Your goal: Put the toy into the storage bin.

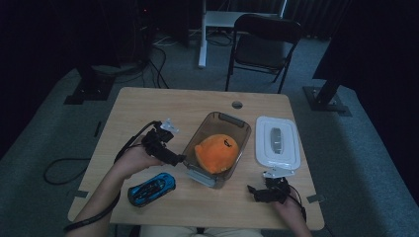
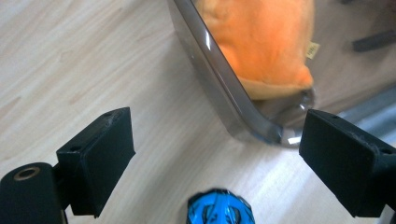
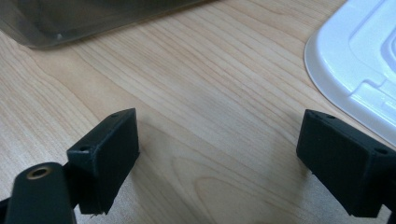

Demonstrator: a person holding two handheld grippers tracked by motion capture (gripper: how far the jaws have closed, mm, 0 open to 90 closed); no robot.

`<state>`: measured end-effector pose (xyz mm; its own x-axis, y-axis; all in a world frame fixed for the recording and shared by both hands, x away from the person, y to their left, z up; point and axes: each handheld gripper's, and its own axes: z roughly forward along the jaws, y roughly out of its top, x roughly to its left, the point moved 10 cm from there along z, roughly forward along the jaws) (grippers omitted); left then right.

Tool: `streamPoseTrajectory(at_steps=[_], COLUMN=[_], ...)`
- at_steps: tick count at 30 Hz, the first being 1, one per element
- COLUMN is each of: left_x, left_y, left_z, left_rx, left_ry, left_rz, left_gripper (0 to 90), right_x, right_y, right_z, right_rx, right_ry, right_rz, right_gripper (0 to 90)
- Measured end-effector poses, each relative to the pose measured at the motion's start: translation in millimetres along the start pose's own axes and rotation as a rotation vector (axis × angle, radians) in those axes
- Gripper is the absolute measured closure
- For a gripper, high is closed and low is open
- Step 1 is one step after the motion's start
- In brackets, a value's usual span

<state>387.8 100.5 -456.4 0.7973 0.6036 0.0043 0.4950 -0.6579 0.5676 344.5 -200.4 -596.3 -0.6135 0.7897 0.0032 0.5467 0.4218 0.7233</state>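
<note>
Toy car [image 1: 151, 188] lies on the table [image 1: 148, 106] near my left gripper [image 1: 179, 159], whose jaws stand wide and empty beside the clear bin [image 1: 200, 138] holding the orange plush [image 1: 216, 153]. My right gripper [image 3: 219, 154] rests open near the white lid [image 1: 278, 142]. I judge the car comes next: swing the left gripper back, straddle the car, close.
</note>
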Motion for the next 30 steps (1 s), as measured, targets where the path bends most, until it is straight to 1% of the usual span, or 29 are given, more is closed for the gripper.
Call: streamPoseTrajectory(at_steps=[1, 3, 4, 5, 7, 8, 10, 11, 12, 16, 17, 18, 19, 20, 21, 23, 24, 25, 28, 29, 30], left_x=[0.5, 0.5, 1.7, 2.1, 1.8, 1.4, 0.7, 1.1, 0.2, -3.0, -3.0, -4.0, -4.0, -4.4, -4.7, -7.0, -7.0, -8.5, -8.9, -8.9, -8.1], left_y=[-2.6, -2.6, -11.6, -14.5, -17.4, -23.8, -30.9, -35.4, -40.1, -58.6, -58.6, -68.3, -68.3, -78.2, -82.5, -91.6, -91.6, -100.9, -112.3, -112.3, -118.8], left_z=[-1.2, -1.2, -4.6, -4.9, -5.4, -5.5, -4.2, -3.2, -2.0, 4.4, 4.4, 7.9, 7.9, 11.6, 13.4, 16.5, 16.5, 19.6, 21.8, 21.8, 23.1], left_rx=[0.002, 0.002, 0.003, 0.002, 0.002, 0.003, 0.003, 0.014, 0.023, 0.039, 0.039, 0.049, 0.049, 0.064, 0.068, 0.081, 0.081, 0.108, 0.128, 0.128, 0.136], left_ry=[0.008, 0.008, 0.012, 0.017, 0.013, 0.016, 0.011, 0.016, 0.013, 0.004, 0.004, -0.007, -0.007, -0.010, -0.012, -0.021, -0.021, -0.015, -0.019, -0.019, -0.019], left_rz=[-0.003, -0.003, -0.012, -0.018, -0.021, -0.026, -0.036, -0.034, -0.033, -0.052, -0.052, -0.061, -0.061, -0.067, -0.073, -0.064, -0.064, -0.055, -0.063, -0.063, -0.075], left_gripper=[11.0, 11.0, 11.0, 11.0, 11.0, 11.0, 11.0, 11.0, 11.0, 11.0, 11.0, 11.0, 11.0, 11.0, 11.0, 11.0, 11.0, 11.0, 11.0, 10.9, 11.0], right_x=[0.0, 0.0, 0.0, 0.0, 0.0, -0.1, -0.6, -0.7, -0.8, -1.0, -1.0, -1.3, -1.3, -1.4, -1.3, -1.3, -1.3, -1.3, -1.3, -1.3, -1.3], right_y=[0.0, 0.0, 0.0, 0.0, 0.2, 0.3, 0.6, 0.8, 0.8, 1.6, 1.6, 1.9, 2.1, 2.0, 2.1, 2.1, 2.1, 2.1, 2.1, 2.1, 2.1], right_z=[0.0, 0.0, 0.0, 0.0, 0.1, 0.3, 0.6, 0.7, 0.8, 1.7, 1.7, 2.0, 2.1, 2.1, 2.2, 2.2, 2.2, 2.2, 2.2, 2.2, 2.2], right_rx=[0.000, 0.000, 0.000, 0.000, 0.000, 0.000, 0.001, 0.001, 0.002, 0.001, 0.001, 0.001, 0.001, 0.002, 0.002, 0.003, 0.003, 0.002, 0.003, 0.002, 0.002], right_ry=[0.000, 0.000, -0.001, 0.000, -0.002, -0.005, -0.008, -0.010, -0.011, -0.012, -0.012, -0.012, -0.012, -0.012, -0.012, -0.013, -0.013, -0.013, -0.013, -0.013, -0.013], right_rz=[0.000, 0.000, 0.000, 0.000, 0.003, 0.004, 0.008, 0.011, 0.013, 0.013, 0.013, 0.012, 0.013, 0.012, 0.013, 0.013, 0.013, 0.013, 0.013, 0.013, 0.013], right_gripper=[12.5, 12.5, 12.5, 12.5, 12.5, 12.5, 12.5, 12.4, 12.4, 12.3, 12.3, 12.3, 12.3, 12.3, 12.3, 12.3, 12.3, 12.3, 12.3, 12.3, 12.3])
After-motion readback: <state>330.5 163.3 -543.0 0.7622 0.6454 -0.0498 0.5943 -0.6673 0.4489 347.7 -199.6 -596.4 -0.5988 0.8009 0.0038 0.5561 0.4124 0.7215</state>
